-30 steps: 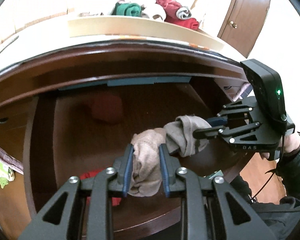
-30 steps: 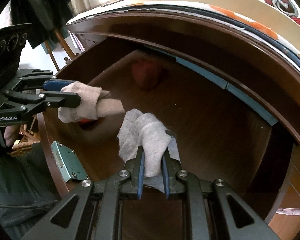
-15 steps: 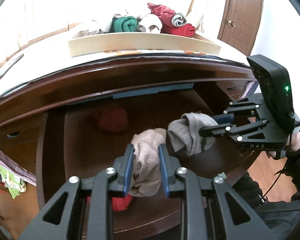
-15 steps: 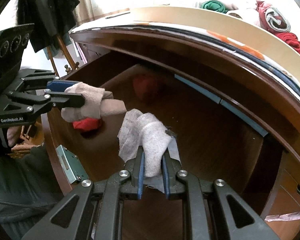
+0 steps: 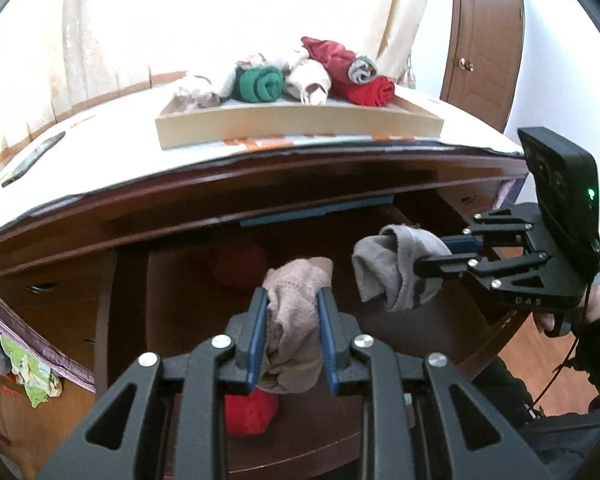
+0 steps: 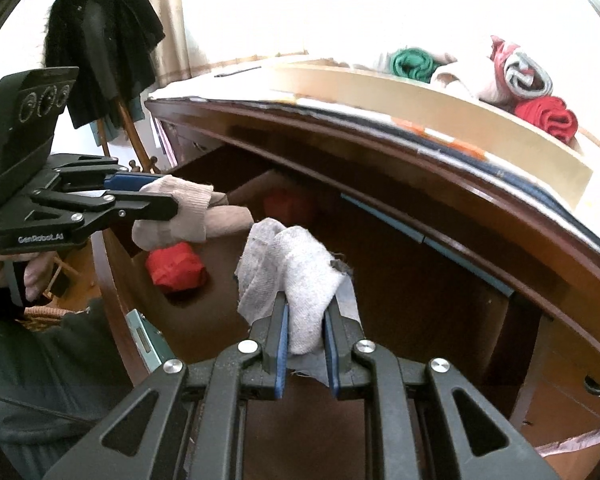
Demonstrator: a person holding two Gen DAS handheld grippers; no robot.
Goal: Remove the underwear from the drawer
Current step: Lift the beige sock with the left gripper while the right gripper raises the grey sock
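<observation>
In the left wrist view, the left gripper (image 5: 292,332) is at the lower centre of the frame. Its two fingers are closed on a beige underwear piece (image 5: 294,320), which bulges between the blue pads. At the right of the same frame, the right gripper (image 5: 428,260) comes in from the side and its fingers are closed on a grey underwear piece (image 5: 392,270). Both pieces hang above the open drawer (image 5: 180,300), not touching its floor.

Inside the drawer there are two red rolled pieces: one (image 5: 250,414) low in the frame, partly hidden behind the left gripper, and one (image 5: 240,264) deeper, near the back wall and blurred.

At the upper centre, a shallow tray (image 5: 300,126) stands on the dresser top. It holds rolled pieces in green (image 5: 260,84), cream (image 5: 308,86) and red (image 5: 370,90).

In the right wrist view, a dark garment (image 6: 104,40) hangs at the upper left.
</observation>
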